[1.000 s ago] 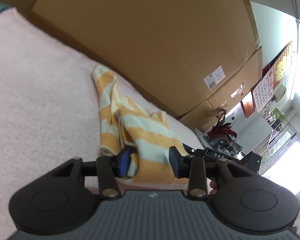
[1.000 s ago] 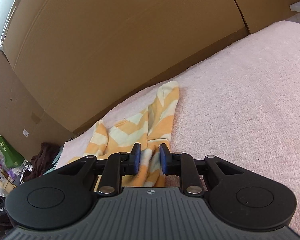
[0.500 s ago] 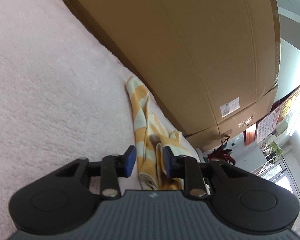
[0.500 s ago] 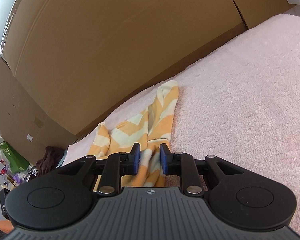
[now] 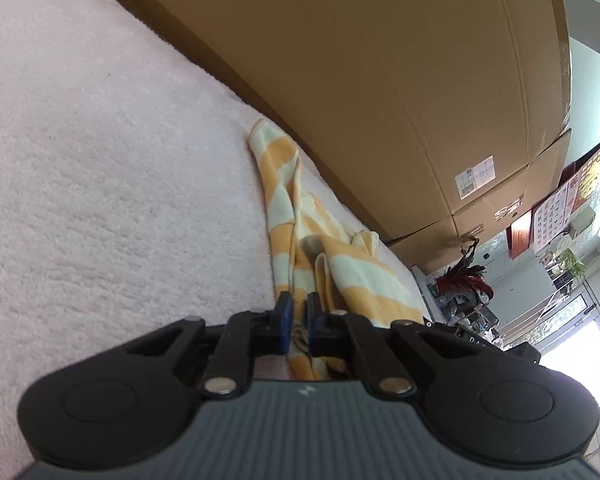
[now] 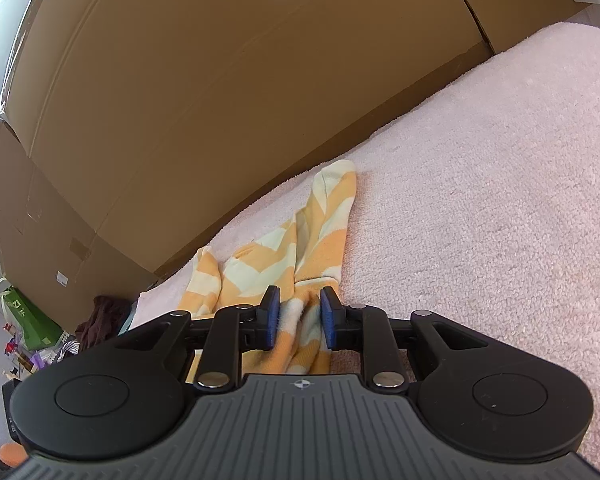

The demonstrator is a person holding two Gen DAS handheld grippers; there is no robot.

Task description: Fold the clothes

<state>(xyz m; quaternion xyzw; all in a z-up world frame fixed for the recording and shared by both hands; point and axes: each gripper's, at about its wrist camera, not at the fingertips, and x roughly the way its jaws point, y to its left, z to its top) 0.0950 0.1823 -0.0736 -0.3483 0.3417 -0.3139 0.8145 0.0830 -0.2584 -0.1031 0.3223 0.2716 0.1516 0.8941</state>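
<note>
An orange and pale-striped garment lies bunched on the pink fleece surface beside large cardboard boxes. My left gripper is shut on the near edge of the garment, with cloth pinched between its blue pads. In the right wrist view the same garment stretches away from me, one narrow end pointing toward the boxes. My right gripper is shut on a fold of the garment, the pads held apart by the thick cloth.
Tall cardboard boxes stand along the far edge of the fleece and also show in the right wrist view. A red plant and shelves stand at the right. A green bag and dark cloth lie at the left.
My left gripper has closed from wide open onto the garment's near edge and swung left. My right gripper has kept its hold, barely moving.
</note>
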